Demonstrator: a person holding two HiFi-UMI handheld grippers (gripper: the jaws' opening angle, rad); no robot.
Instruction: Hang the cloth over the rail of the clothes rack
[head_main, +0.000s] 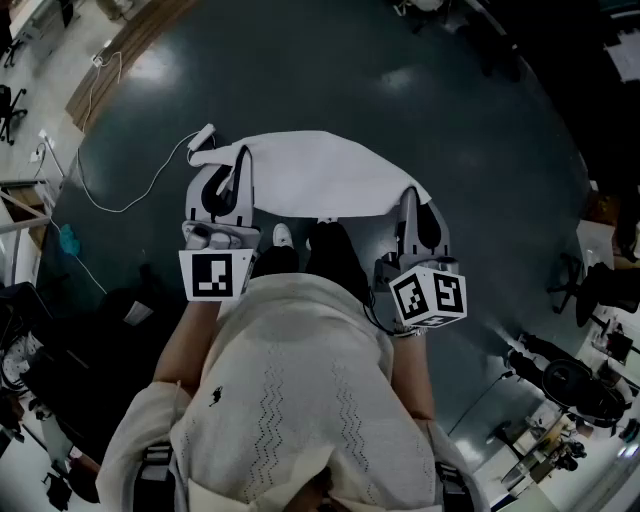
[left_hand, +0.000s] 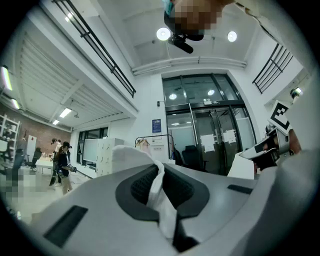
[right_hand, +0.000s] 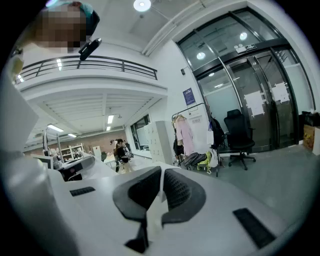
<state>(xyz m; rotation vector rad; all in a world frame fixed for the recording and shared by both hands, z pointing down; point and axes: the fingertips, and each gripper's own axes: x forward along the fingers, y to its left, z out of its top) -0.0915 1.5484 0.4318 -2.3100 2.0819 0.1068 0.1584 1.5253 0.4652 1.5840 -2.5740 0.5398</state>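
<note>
A white cloth (head_main: 310, 172) is stretched out level between my two grippers, above the dark floor and in front of the person's shoes. My left gripper (head_main: 228, 165) is shut on the cloth's left corner; in the left gripper view a fold of cloth (left_hand: 161, 197) is pinched between the dark pads (left_hand: 140, 187). My right gripper (head_main: 418, 198) is shut on the right corner, where a thin strip of cloth (right_hand: 159, 200) shows between its pads (right_hand: 180, 192). A clothes rack (right_hand: 192, 131) with a pink garment stands far off by the white wall.
A white cable (head_main: 130, 195) curls over the floor to the left. A black office chair (right_hand: 237, 134) stands before the glass doors (left_hand: 212, 132). People (left_hand: 62, 161) stand at benches far off. Dark equipment (head_main: 570, 385) lies at the lower right.
</note>
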